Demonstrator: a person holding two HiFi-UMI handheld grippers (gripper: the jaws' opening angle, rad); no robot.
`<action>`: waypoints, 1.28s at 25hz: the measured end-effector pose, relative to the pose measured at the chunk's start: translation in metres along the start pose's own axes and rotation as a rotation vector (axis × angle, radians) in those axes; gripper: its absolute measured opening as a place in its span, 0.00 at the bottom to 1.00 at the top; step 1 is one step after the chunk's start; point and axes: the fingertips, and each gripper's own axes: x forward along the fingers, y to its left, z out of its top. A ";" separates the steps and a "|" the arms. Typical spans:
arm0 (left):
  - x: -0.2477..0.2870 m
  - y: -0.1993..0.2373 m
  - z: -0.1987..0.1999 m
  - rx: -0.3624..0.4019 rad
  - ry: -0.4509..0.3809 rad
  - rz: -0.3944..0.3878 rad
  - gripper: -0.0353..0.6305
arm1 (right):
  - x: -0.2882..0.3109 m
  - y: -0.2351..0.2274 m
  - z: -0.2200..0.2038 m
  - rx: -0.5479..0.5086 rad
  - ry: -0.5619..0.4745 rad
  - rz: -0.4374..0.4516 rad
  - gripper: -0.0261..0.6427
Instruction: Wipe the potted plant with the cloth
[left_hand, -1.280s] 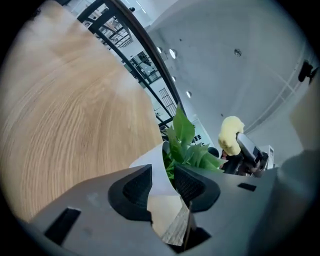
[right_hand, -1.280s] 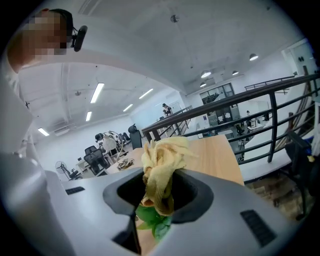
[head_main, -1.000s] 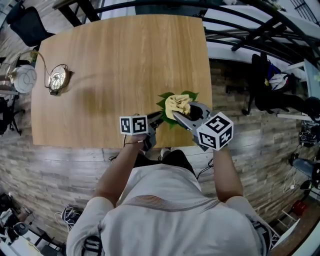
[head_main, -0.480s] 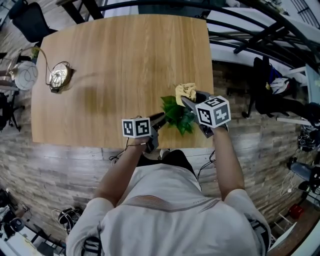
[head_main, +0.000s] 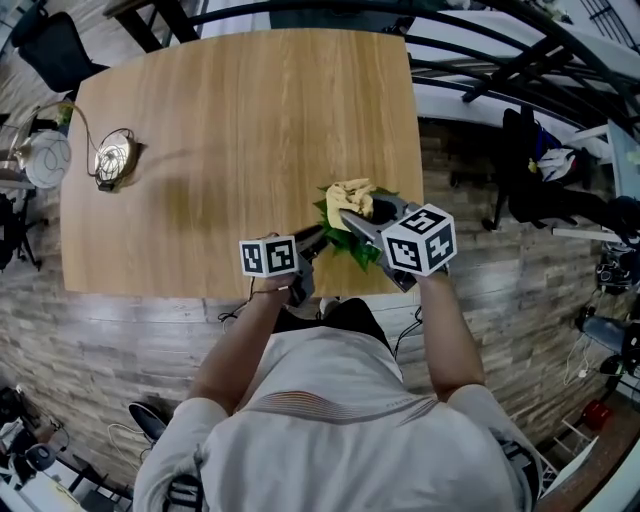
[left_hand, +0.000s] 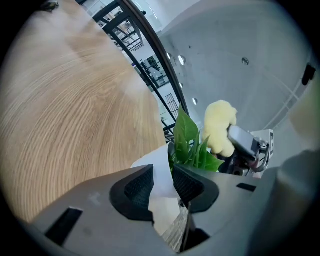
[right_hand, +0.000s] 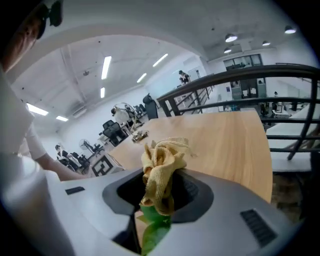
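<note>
A small potted plant with green leaves (head_main: 352, 232) stands near the front right edge of the wooden table (head_main: 240, 130). My left gripper (head_main: 318, 238) is shut on its white pot (left_hand: 161, 176), one pad on each side. The leaves (left_hand: 190, 142) rise just beyond those jaws. My right gripper (head_main: 358, 212) is shut on a crumpled yellow cloth (head_main: 350, 191) and holds it against the top of the leaves from the right. In the right gripper view the cloth (right_hand: 160, 167) bulges out between the jaws, with a leaf (right_hand: 154, 232) under it. The left gripper view shows the cloth (left_hand: 219, 126) above the leaves.
A small metal object with a cable (head_main: 112, 160) lies at the table's far left, beside a white round thing (head_main: 48, 158) off the edge. Black railings (head_main: 500, 60) and a chair (head_main: 540, 180) stand to the right. The table's near edge runs just below the plant.
The right gripper carried the cloth up and to the right off the leaves, then brought it back down onto the plant's top. The left gripper kept still on the pot.
</note>
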 end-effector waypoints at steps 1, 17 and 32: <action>0.000 0.000 0.000 -0.001 -0.003 0.002 0.24 | 0.007 -0.005 -0.009 0.009 0.032 -0.023 0.31; -0.003 0.000 0.002 -0.010 -0.041 0.025 0.23 | -0.056 -0.038 -0.026 0.237 -0.087 -0.106 0.31; -0.005 0.003 0.005 0.014 -0.070 0.059 0.23 | -0.096 -0.033 -0.067 0.220 -0.027 -0.244 0.31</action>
